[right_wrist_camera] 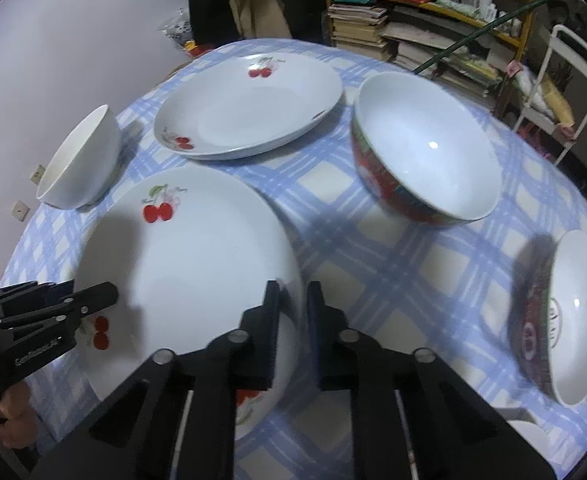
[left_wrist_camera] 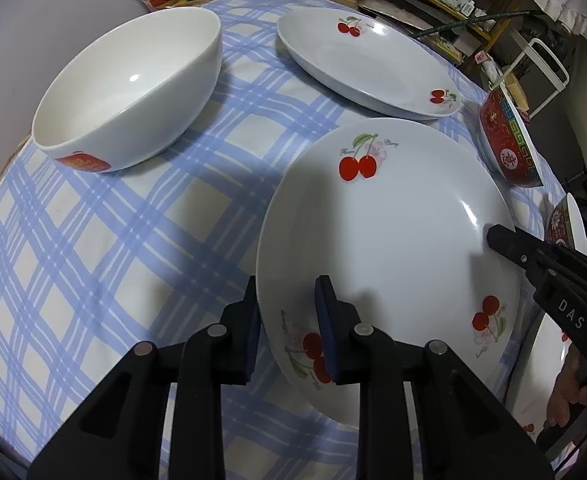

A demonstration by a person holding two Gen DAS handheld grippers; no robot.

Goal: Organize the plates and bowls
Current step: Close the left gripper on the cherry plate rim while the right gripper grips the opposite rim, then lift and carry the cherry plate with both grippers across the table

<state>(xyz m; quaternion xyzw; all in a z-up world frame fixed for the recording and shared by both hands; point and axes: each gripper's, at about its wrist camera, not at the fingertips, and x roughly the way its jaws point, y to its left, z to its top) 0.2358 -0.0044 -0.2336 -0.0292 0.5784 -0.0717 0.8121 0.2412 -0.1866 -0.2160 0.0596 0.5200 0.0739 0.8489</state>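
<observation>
Left gripper: mine, pointing steeply down, its two fingers astride the near left rim of the near cherry plate, one pad outside the rim and one on the plate's inner face; I cannot tell whether the pads already press on it.
Right gripper: mine too, astride the same plate's opposite rim, one finger over the plate and one outside it above the cloth; jaws narrow, though this view is blurred there and I cannot tell whether they bite.
Each gripper in the other's view: my right one reaches in over the plate's right edge in the left view, my left one over its left edge in the right view.
Near cherry plate: lies on the tabletop nearest me, white, with red cherry prints round the rim.
Second cherry plate: same pattern, farther back, apart from the near one.
White bowl: upright at the left of the tabletop, a red mark low on its side.
Red patterned bowl: upright, right of the far plate, white inside.
Dark patterned bowl: at the right edge, white inside.
Tabletop: round, under a blue and white checked cloth.
Behind: shelves stacked with books and papers.
</observation>
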